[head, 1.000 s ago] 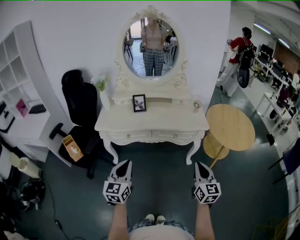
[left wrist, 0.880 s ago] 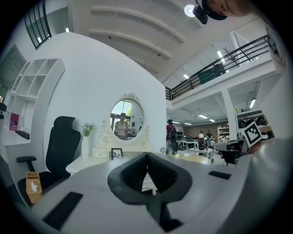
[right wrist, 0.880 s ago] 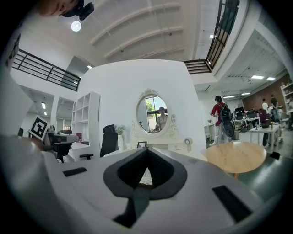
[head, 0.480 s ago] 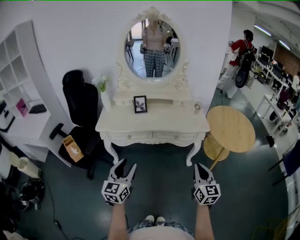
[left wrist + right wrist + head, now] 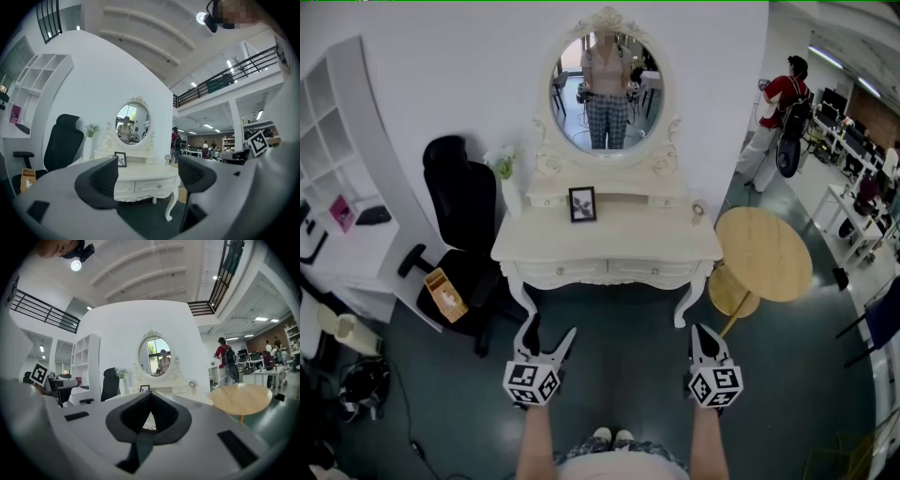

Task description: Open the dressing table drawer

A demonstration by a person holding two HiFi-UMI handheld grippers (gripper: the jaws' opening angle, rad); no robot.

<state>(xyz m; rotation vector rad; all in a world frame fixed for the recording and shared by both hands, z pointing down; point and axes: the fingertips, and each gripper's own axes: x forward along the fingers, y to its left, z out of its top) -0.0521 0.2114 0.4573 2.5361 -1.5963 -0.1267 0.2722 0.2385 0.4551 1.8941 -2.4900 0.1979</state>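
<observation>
The white desk (image 5: 605, 239) fills the middle of the head view, set against the wall, with an oval mirror (image 5: 607, 91) rising from its back edge. Right of it stands a round wooden table (image 5: 764, 253), and left of it a black chair (image 5: 461, 202). The two drawers (image 5: 609, 271) sit side by side in the desk's front just under its top, both pushed in flush.

In the lower part of the frame, well short of the desk, are both tools. The left hand-held gripper (image 5: 549, 330) is released: its jaws have just been opening and stand wide apart with nothing between them. The right hand-held gripper (image 5: 698, 331) is clenched, pads meeting at the tips on nothing. A small picture frame (image 5: 582, 203) stands on the desk top, left of centre.
</observation>
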